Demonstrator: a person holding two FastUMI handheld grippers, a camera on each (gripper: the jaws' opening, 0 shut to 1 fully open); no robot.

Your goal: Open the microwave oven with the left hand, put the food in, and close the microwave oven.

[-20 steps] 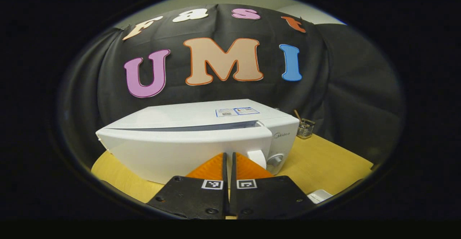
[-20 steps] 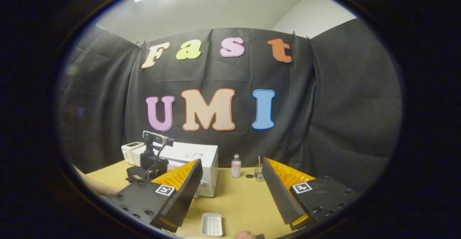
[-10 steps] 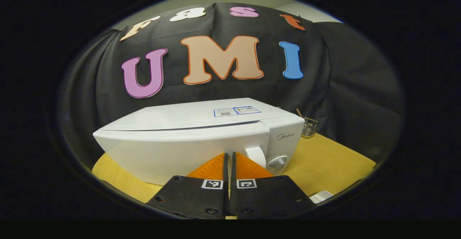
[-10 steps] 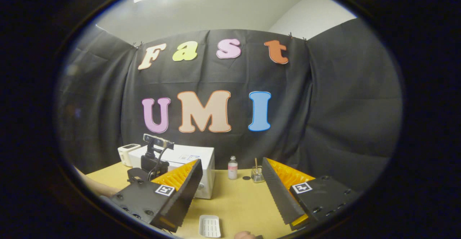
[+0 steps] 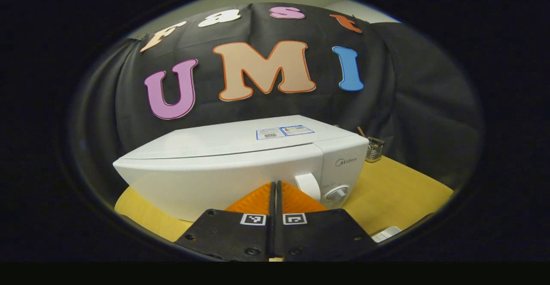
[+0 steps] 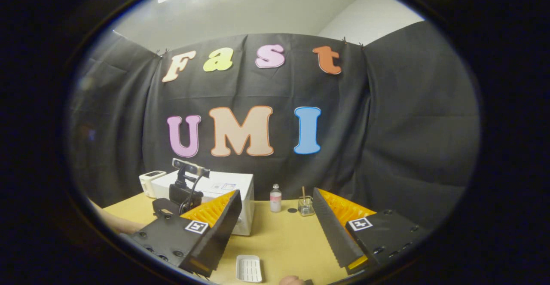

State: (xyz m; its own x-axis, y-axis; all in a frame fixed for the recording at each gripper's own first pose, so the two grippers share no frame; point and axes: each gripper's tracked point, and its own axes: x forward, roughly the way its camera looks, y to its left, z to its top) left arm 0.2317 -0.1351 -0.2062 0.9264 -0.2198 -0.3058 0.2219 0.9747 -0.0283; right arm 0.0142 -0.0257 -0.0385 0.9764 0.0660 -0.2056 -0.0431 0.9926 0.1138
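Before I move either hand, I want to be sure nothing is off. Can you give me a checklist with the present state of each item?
1. The microwave door sits flush with the body: ok.
2. The left tongs are shut with nothing between them: ok.
3. The left tongs are touching the door: cannot tell.
4. The right tongs are open and empty: ok.
5. Food is inside the microwave: cannot tell.
6. The white tray lies on the table, apart from the right tongs: ok.
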